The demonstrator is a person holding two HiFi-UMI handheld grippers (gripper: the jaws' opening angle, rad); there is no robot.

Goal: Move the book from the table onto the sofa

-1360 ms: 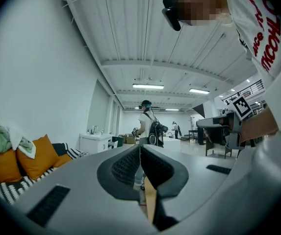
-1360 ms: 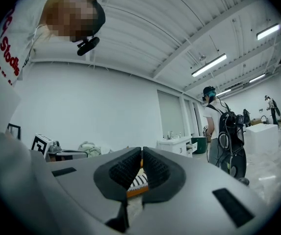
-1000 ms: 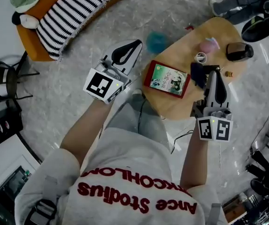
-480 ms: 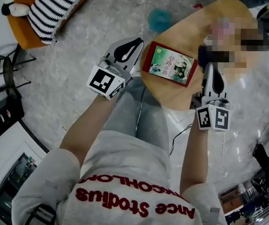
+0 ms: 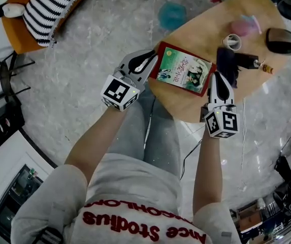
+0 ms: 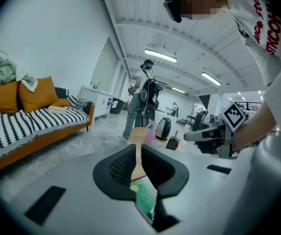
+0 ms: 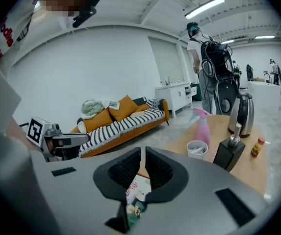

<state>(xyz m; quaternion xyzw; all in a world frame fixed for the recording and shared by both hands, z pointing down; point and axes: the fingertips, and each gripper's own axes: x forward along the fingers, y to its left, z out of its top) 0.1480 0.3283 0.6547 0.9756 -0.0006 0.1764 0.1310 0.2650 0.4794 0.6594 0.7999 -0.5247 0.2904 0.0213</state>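
Note:
A book (image 5: 183,71) with a red border and a green picture cover lies flat on the near part of the round wooden table (image 5: 206,29). My left gripper (image 5: 152,60) is shut, its tips just off the book's left edge. My right gripper (image 5: 217,76) is shut too, at the book's right edge. In the left gripper view the closed jaws (image 6: 139,150) hang above the book (image 6: 146,199); in the right gripper view the book (image 7: 136,192) shows below the closed jaws (image 7: 143,154). The orange sofa (image 5: 49,4) with a striped cover stands at the top left.
On the table behind the book stand a black bottle (image 5: 236,61), a white cup (image 5: 231,41), a pink spray bottle (image 5: 244,24) and a dark kettle (image 5: 282,40). A teal object (image 5: 171,15) lies on the floor. A black chair (image 5: 3,80) stands left. A person (image 6: 142,99) stands beyond the table.
Both grippers have come down from above the floor and table edge to the book's level, one on each side of it. Both stayed shut. The book has not moved.

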